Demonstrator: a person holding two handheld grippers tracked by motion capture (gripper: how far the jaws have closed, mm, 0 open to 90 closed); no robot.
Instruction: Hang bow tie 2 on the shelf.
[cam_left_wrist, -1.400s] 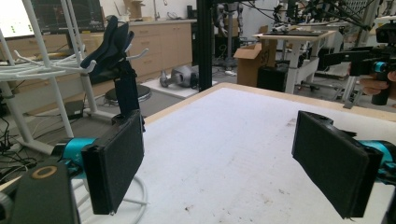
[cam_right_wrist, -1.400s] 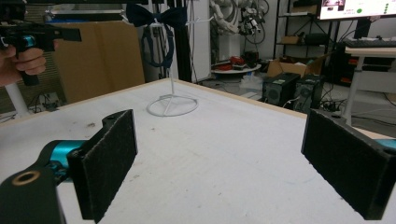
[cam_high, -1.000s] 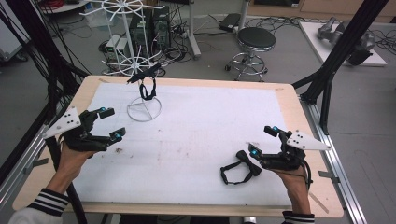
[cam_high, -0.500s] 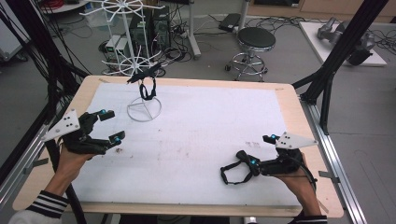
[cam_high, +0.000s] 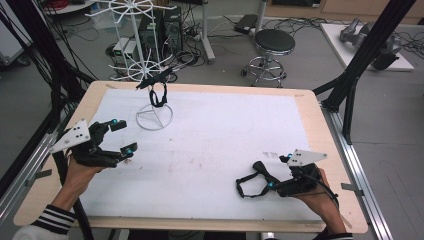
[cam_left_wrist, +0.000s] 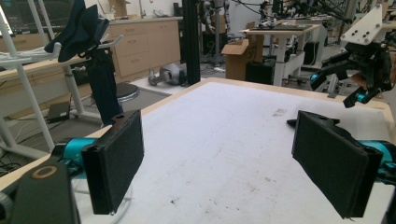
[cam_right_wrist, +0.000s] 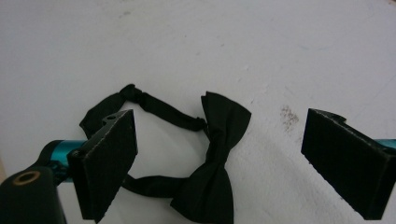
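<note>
A black bow tie (cam_right_wrist: 215, 158) lies flat on the white surface (cam_high: 225, 135) near its front right edge, its thin strap (cam_right_wrist: 163, 112) looped out to one side and joined by a small clasp. In the high view the right gripper (cam_high: 270, 181) sits low over it, and in the right gripper view the jaws stand spread wide, one on each side of the tie, pinching nothing.

The tie looks like soft, light cloth, so it should weigh almost nothing and hang limp once lifted, with the strap dangling and swinging. It is neither fragile nor slippery; the padded jaws should grip the fabric easily. The real difficulty is probably its thinness against the surface, since flat wings give the jaws little to catch. The centre knot (cam_right_wrist: 214, 134), where the wings bunch, appears the thickest and firmest spot, and closing there would keep the wings balanced. Taking the strap instead would leave a loop free, which may suit hanging it.

The left gripper (cam_high: 119, 137) hovers over the left side, jaws apart and empty. At the far left a white wire rack (cam_high: 152, 97) stands on the surface, with another black tie (cam_high: 158, 95) hanging from an arm.
</note>
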